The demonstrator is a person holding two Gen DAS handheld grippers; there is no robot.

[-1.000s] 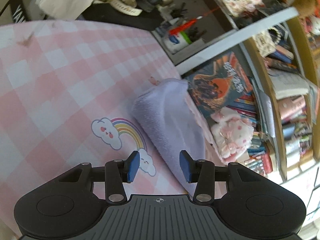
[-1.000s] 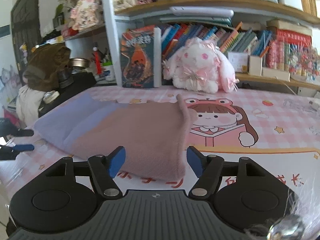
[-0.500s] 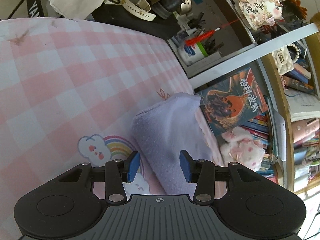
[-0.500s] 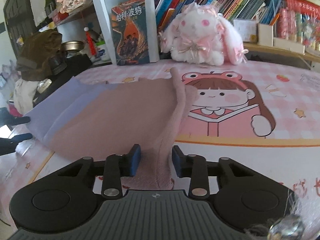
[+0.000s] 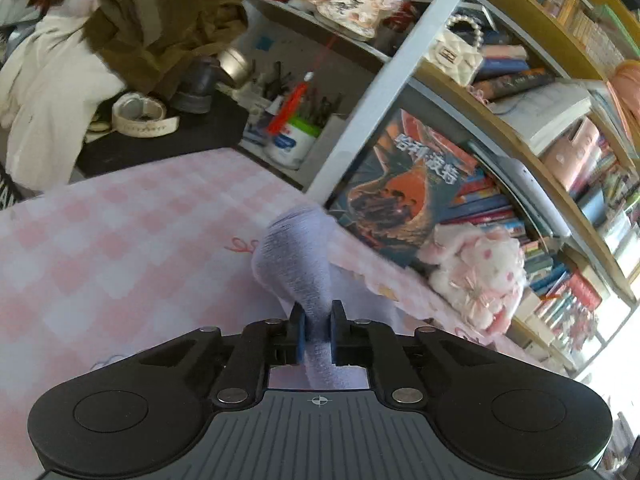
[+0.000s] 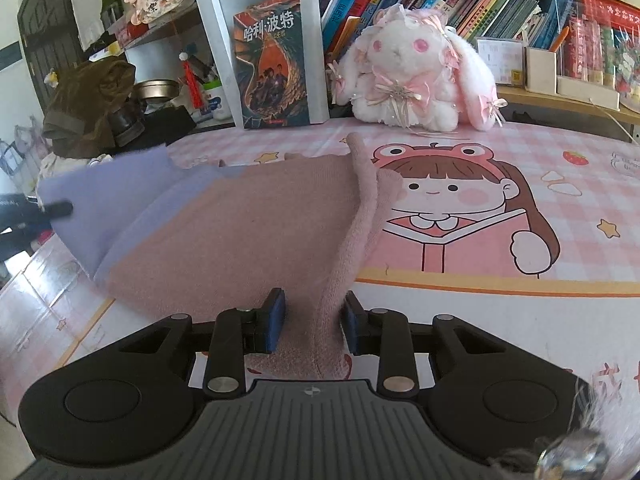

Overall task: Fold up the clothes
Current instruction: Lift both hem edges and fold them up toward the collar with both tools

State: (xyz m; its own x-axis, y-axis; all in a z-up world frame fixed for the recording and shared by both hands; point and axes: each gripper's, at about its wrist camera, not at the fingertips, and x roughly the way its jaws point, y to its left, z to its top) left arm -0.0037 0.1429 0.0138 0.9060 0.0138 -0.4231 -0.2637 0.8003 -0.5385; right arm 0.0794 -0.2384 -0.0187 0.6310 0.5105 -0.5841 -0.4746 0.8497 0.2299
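Along the desk's (image 6: 500, 312) back edge an upright book (image 6: 276, 68) and a plush rabbit (image 6: 412, 76) block the way (shelves of books rise behind them). The garment (image 6: 240, 240) covers the desk's left half; its right half lies bare. Beyond the left edge, a heap of clothes (image 5: 132, 40) crowds the passage.

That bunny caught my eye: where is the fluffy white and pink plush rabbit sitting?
In the right wrist view, the fluffy white and pink plush rabbit sits at the back of the pink checked tabletop, against the bookshelf, right of the upright dark illustrated book.

A lived-in bedroom or study at home. Crowded bookshelves (image 6: 420, 4), a plush bunny (image 6: 412, 76), cartoon-printed pink tablecloth (image 6: 500, 208).
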